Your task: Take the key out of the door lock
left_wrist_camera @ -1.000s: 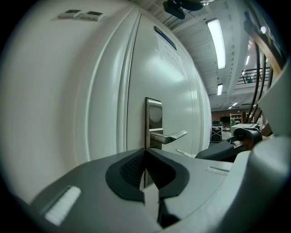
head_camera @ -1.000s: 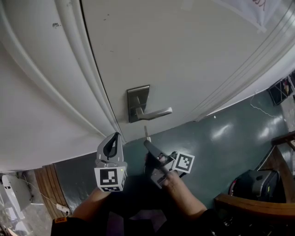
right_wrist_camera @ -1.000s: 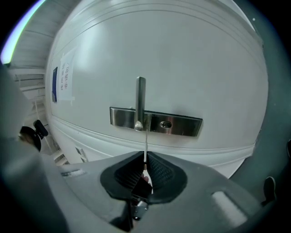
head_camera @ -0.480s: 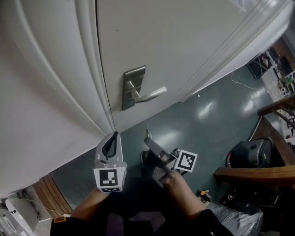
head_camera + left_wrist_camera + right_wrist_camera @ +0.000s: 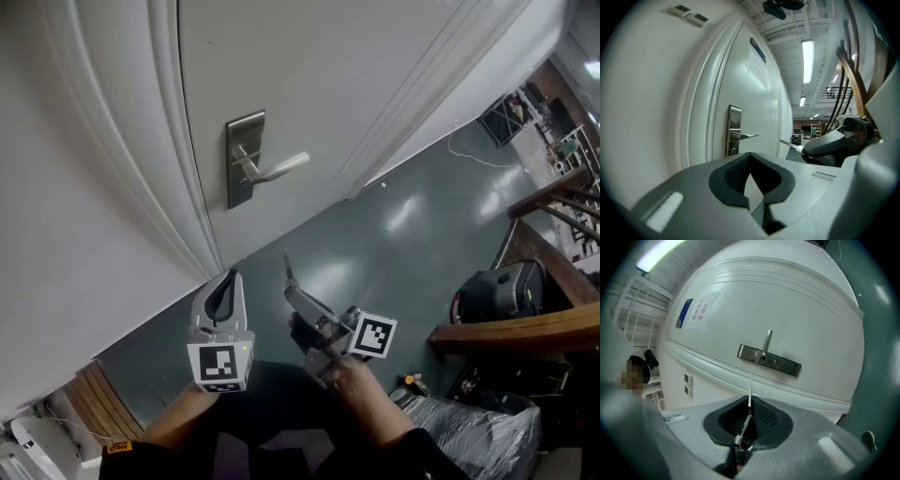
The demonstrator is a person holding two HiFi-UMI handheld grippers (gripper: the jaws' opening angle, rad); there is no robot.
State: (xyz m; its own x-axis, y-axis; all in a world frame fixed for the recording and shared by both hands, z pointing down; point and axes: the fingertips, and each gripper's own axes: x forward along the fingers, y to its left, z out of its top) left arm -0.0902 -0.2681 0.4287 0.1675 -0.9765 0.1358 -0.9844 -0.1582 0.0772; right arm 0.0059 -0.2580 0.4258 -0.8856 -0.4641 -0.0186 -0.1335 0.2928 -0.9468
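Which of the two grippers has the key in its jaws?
The right gripper: the key sticks out from its closed jaws, blade forward. The left gripper has nothing between its jaws.

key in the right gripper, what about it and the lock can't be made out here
- Key: in the right gripper view its head is buried between the closed jaws of the right gripper. The blade is edge-on and its teeth are too thin to see.
- Keyhole on the lock plate: too small in every view.
- Paper notice: print too small to read in the right gripper view.

Glossy grey-green floor (image 5: 412, 225), seemingly a black bag (image 5: 494, 289) on it
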